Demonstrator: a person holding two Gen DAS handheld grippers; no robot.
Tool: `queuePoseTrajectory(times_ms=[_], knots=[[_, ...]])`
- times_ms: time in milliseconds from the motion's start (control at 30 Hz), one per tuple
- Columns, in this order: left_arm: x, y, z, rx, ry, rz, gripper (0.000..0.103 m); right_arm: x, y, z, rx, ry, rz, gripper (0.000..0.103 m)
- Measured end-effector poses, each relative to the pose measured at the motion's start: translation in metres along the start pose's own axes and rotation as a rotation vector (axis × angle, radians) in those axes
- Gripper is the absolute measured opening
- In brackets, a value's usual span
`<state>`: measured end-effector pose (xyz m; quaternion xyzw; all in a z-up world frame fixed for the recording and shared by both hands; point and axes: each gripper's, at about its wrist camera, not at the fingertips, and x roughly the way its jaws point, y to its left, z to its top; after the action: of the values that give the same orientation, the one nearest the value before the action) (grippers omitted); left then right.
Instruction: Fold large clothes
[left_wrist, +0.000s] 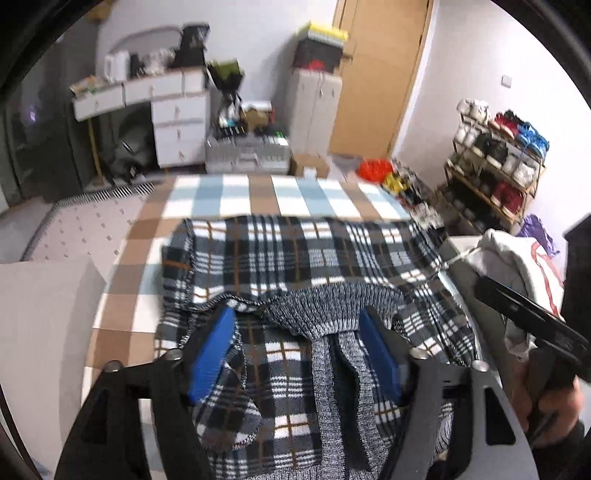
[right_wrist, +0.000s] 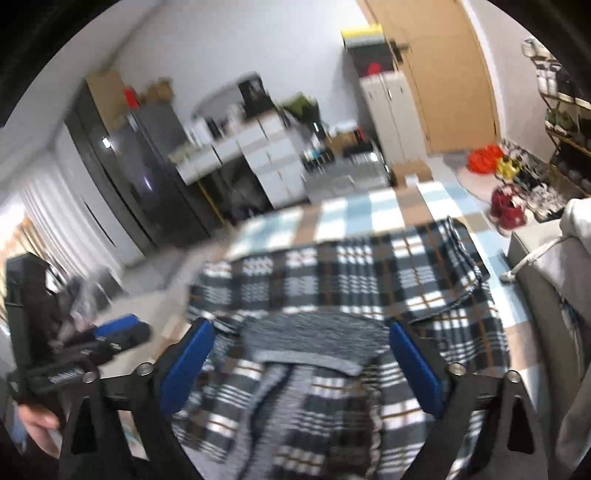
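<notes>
Plaid garment, a large knit piece in black, white and grey with thin orange lines, lies spread on a bed covered by a checked sheet of pale blue, white and tan. Its grey ribbed collar sits at the near end, directly ahead of both grippers.

In the left wrist view the left gripper has its blue pads set wide apart, one on each side of the collar and the grey placket, with loose folds of fabric bunched between them; nothing is pinched. In the right wrist view the right gripper is likewise spread wide, its pads flanking the collar from the other side, and the cloth lies slack between them.

The far hem of the garment stops short of the bed's far edge, leaving a band of bare checked sheet beyond it. On the left side bare sheet also shows past the folded sleeve edge. On the right a pile of pale clothes and a grey box sit close against the garment's side.

The right wrist view is motion-blurred, so weave and fold lines are hard to read there. The near hem is cut off by the frame and the gripper bodies in both views
</notes>
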<state>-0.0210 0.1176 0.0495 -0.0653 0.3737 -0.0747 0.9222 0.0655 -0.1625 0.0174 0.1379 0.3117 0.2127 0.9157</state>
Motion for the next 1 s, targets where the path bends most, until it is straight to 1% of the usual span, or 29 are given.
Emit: queuePoseTrajectory(times_ms=[33,100,167,233,267,367,400,467,533,633,733,800,833,933,1000], knots=[[-0.001,0.0,0.0,-0.005,-0.031,0.012,0.082,-0.006,0.002,-0.003,-0.005,-0.026,0.009,0.101],[-0.01,-0.002,-0.007,0.003,-0.113,0.026,0.083,-0.019,0.012,-0.016,-0.037,-0.091,0.02,0.103],[-0.011,-0.004,-0.014,0.012,-0.169,0.047,0.083,-0.023,0.019,-0.029,-0.079,-0.128,0.031,0.103],[-0.009,-0.006,-0.026,0.013,-0.214,0.048,0.084,-0.026,0.02,-0.042,-0.097,-0.155,0.06,0.103],[-0.004,-0.005,-0.03,0.014,-0.222,0.057,0.084,-0.027,0.019,-0.049,-0.092,-0.168,0.072,0.103],[0.01,-0.002,-0.04,0.033,-0.21,0.074,0.085,-0.026,0.017,-0.058,-0.083,-0.136,0.074,0.103],[0.019,0.0,-0.042,0.041,-0.192,0.088,0.085,-0.028,0.016,-0.06,-0.087,-0.141,0.068,0.103],[0.027,0.003,-0.042,0.046,-0.167,0.081,0.085,-0.031,0.012,-0.066,-0.093,-0.16,0.058,0.103],[0.021,0.007,-0.045,0.005,-0.201,0.079,0.085,-0.032,0.008,-0.068,-0.085,-0.165,0.046,0.103],[0.018,0.003,-0.041,0.035,-0.197,0.051,0.085,-0.03,0.0,-0.07,-0.074,-0.178,0.039,0.103],[0.018,-0.002,-0.039,0.06,-0.202,0.066,0.085,-0.024,-0.007,-0.068,-0.036,-0.152,0.04,0.103],[0.022,-0.002,-0.036,0.071,-0.185,0.065,0.085,-0.023,-0.009,-0.069,-0.026,-0.149,0.053,0.103],[0.023,-0.005,-0.039,0.079,-0.185,0.071,0.085,-0.023,-0.009,-0.07,-0.033,-0.15,0.053,0.103],[0.027,-0.01,-0.047,0.118,-0.184,0.147,0.085,-0.025,-0.005,-0.073,-0.076,-0.146,0.038,0.103],[0.028,-0.005,-0.047,0.103,-0.179,0.159,0.085,-0.027,-0.002,-0.076,-0.102,-0.143,0.025,0.103]])
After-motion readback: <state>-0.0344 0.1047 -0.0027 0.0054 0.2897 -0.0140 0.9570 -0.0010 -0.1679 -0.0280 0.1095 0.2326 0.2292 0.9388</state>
